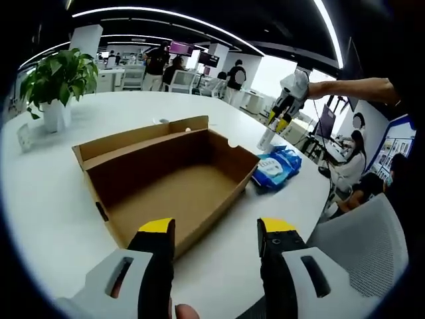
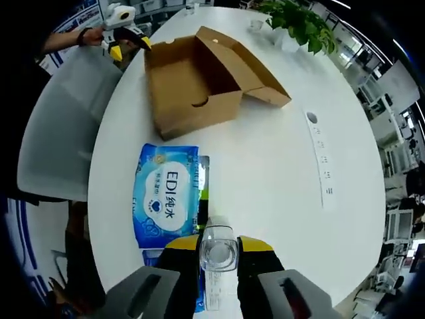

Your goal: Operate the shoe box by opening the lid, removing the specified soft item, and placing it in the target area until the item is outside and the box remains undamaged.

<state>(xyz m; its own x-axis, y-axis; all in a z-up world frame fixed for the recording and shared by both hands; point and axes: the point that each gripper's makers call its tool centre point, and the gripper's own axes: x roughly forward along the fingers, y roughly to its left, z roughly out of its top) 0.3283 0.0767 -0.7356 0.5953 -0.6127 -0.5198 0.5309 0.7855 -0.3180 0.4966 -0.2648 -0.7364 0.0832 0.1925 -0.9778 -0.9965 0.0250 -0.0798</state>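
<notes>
The brown cardboard shoe box (image 1: pixel 169 183) lies open on the white table (image 1: pixel 60 199), its lid (image 2: pixel 249 73) folded back and its inside bare. A blue soft pack of wet wipes (image 1: pixel 277 167) lies on the table just outside the box's right end, and it sits in front of my right gripper as the wipes pack (image 2: pixel 166 196). My left gripper (image 1: pixel 218 229) stands open at the box's near corner, nothing between its jaws. My right gripper (image 2: pixel 218 244) is shut on a clear plastic bottle (image 2: pixel 218 258). From the left gripper view, the right gripper (image 1: pixel 279 121) is raised beyond the wipes.
A potted plant (image 1: pixel 56 83) and a small card stand at the table's far side. A white power strip (image 2: pixel 319 159) lies on the table beyond the box. A grey chair (image 2: pixel 60 126) stands at the table edge. People sit and stand at desks behind.
</notes>
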